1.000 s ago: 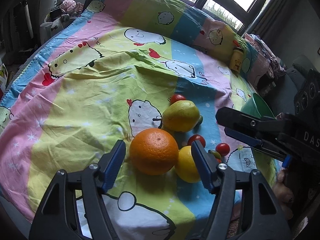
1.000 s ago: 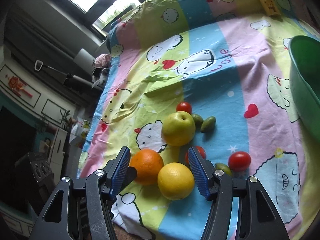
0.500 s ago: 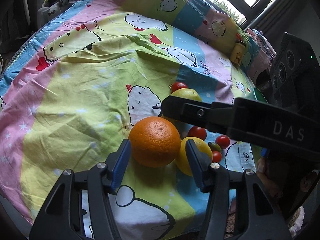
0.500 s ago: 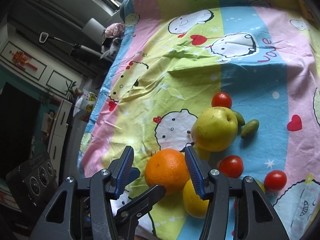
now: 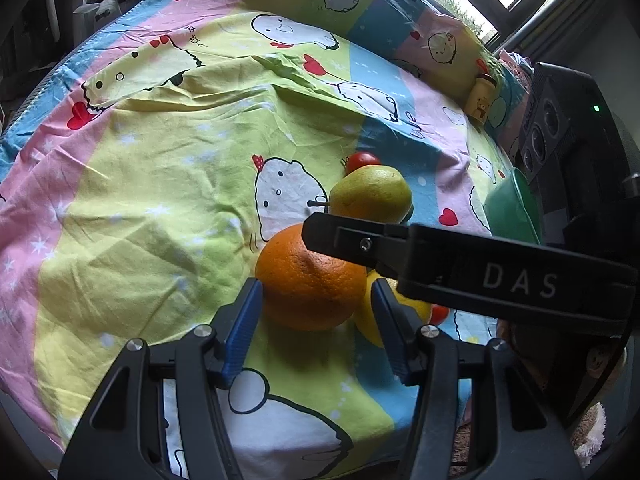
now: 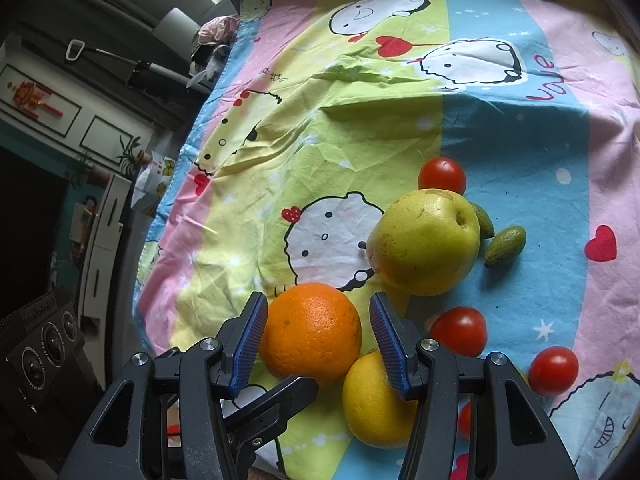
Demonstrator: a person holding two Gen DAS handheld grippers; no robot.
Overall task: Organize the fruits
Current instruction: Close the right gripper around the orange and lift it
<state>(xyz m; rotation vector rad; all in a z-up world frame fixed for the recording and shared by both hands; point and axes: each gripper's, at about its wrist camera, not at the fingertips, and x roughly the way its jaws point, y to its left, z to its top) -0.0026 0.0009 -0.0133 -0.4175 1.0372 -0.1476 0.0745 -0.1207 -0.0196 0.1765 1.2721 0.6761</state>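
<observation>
From the left wrist view, the left gripper [image 5: 316,306] has its blue ribbed pads either side of a dimpled orange [image 5: 310,280] near the bed's front edge, though whether they press it cannot be told; only here show a green bowl [image 5: 512,210] and a small yellow jar [image 5: 482,98] toward the right edge of the wrinkled cartoon bedsheet [image 5: 160,184]. From the right wrist view, the right gripper [image 6: 316,338] brackets the same orange, grip again unclear, and only here appear a smooth pear [image 6: 426,242], lemon [image 6: 374,402], glossy tomatoes [image 6: 460,330] and a small green oval fruit [image 6: 504,246].
</observation>
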